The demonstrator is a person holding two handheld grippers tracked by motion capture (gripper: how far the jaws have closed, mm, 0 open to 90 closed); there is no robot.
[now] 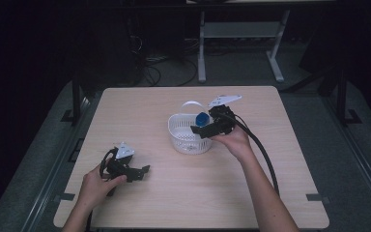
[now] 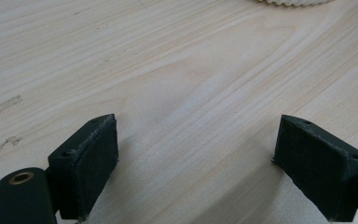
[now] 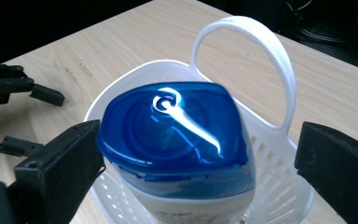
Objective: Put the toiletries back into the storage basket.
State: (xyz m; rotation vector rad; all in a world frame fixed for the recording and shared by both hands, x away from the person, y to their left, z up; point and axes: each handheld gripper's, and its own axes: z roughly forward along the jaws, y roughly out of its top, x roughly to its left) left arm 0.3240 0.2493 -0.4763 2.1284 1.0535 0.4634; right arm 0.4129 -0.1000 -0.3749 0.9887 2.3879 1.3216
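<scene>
Right gripper (image 3: 200,154) spread wide over the white basket (image 3: 279,182) mid-table, blue-lidded container (image 3: 177,140) between its jaws, right jaw clear. Left gripper (image 2: 196,163) open, empty, near-left.

The high view is dim: the table (image 1: 188,193) is softly lit from above and its surroundings fall to near black. The left gripper view is bright and sharp, with soft shadows beneath the jaws. In the right gripper view, white glare streaks the blue lid (image 3: 168,126), smeared towards 4 o'clock.
</scene>
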